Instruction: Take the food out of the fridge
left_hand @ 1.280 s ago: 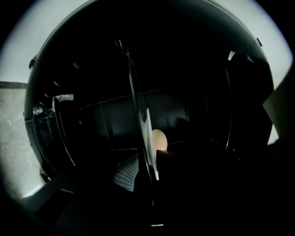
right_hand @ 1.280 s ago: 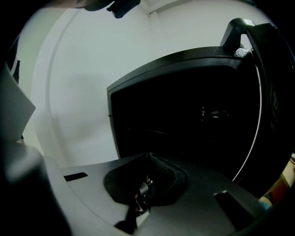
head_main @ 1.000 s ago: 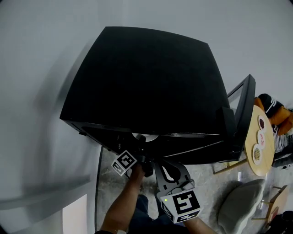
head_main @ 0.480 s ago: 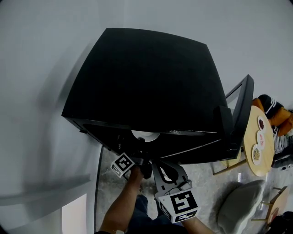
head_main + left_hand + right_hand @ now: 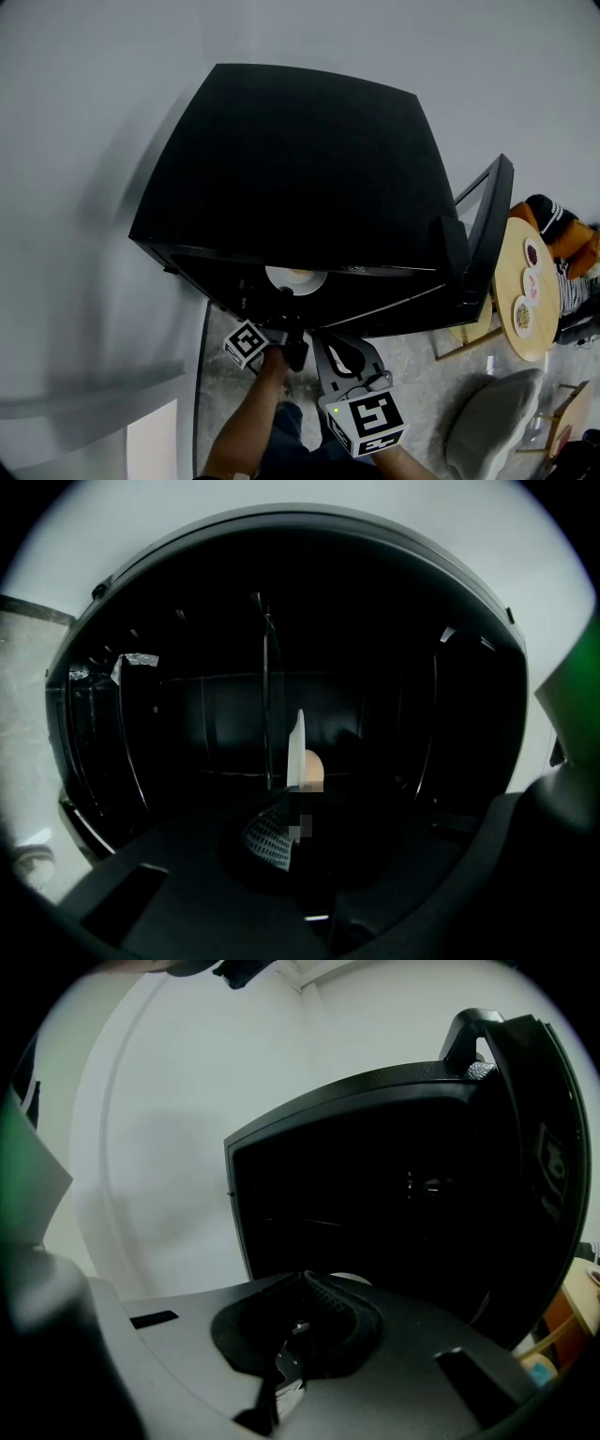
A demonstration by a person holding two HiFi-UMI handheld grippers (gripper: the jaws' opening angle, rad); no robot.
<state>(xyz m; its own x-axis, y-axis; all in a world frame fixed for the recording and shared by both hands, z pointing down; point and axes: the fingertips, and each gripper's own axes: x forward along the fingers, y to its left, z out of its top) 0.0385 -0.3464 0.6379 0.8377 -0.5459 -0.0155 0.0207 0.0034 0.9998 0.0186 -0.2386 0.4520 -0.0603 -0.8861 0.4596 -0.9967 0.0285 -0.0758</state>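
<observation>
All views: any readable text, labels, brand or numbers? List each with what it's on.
No readable words or numbers anywhere.
Left marker cube, right marker cube: square coded patterns only, no letters.
Fridge door: a faint mark, too dark to read.
Plate: white, no print visible.

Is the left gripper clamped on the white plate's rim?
Yes, the left gripper is shut on the white plate at its edge, inside the fridge.
</observation>
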